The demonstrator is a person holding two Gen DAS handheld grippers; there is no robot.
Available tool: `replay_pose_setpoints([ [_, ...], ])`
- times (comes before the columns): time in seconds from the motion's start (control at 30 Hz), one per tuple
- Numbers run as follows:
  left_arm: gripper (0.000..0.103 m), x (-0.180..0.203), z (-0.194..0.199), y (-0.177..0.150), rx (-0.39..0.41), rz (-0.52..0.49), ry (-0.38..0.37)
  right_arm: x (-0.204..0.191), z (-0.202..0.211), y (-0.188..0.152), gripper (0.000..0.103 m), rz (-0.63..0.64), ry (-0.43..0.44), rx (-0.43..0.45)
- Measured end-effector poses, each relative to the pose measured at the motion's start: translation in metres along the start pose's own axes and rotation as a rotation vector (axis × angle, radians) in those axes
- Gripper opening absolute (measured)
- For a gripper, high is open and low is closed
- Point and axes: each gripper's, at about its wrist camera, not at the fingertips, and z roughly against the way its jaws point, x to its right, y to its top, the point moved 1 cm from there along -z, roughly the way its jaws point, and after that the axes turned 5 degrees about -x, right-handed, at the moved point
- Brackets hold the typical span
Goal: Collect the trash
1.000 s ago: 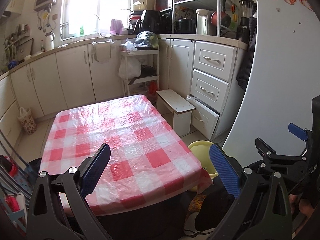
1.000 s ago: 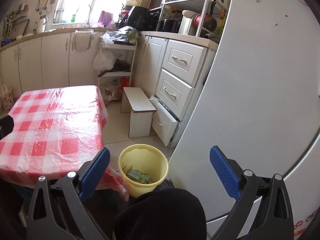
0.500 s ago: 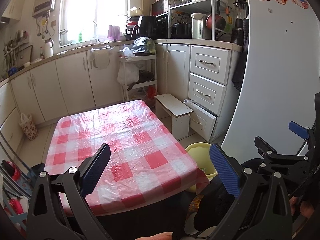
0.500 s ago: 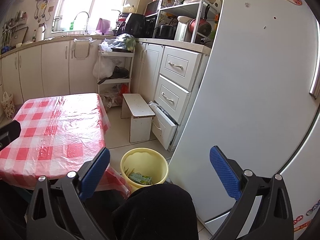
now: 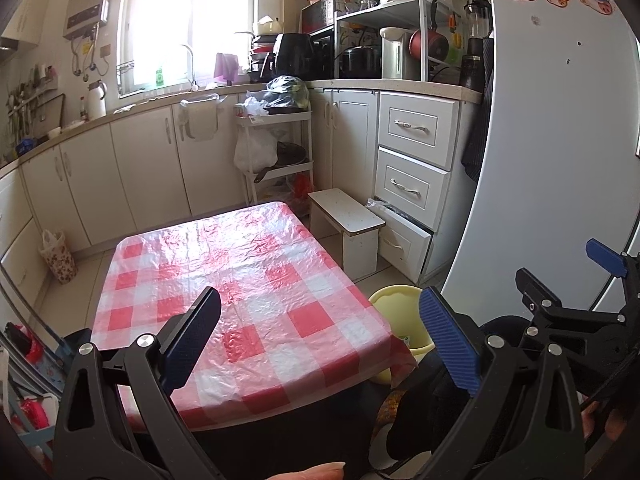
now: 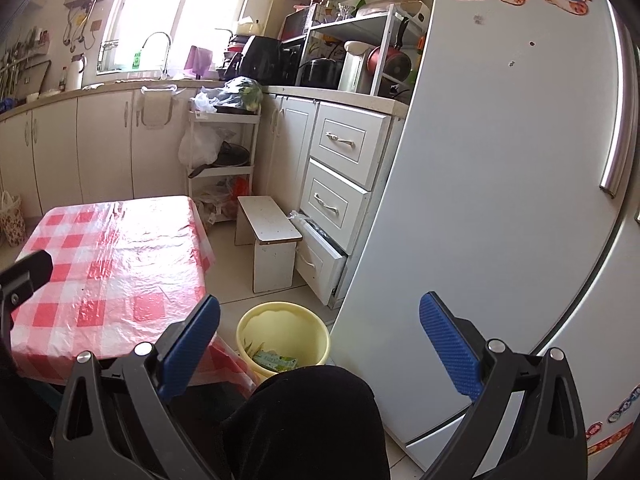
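left gripper [image 5: 320,332]: jaws wide, empty, raised over table [image 5: 240,264] | right gripper [image 6: 320,336]: jaws apart, empty, above bin [image 6: 283,336] | trash [image 6: 276,359]: in bin, beside table for short drops | table: no trash seen, likely finished

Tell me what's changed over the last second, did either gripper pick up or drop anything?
Neither. Both the left gripper and the right gripper have risen and pulled back, showing more of the kitchen. Both stay open and empty; the yellow bin still holds green trash, beside the checked table.
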Motion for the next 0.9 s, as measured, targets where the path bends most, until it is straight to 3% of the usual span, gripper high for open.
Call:
replay_pose_setpoints([
  [0.9,0.096,0.007,0.011,0.003,0.011,-0.027,0.012,0.003,0.003,-0.001,0.096,-0.017,0.043,-0.013],
])
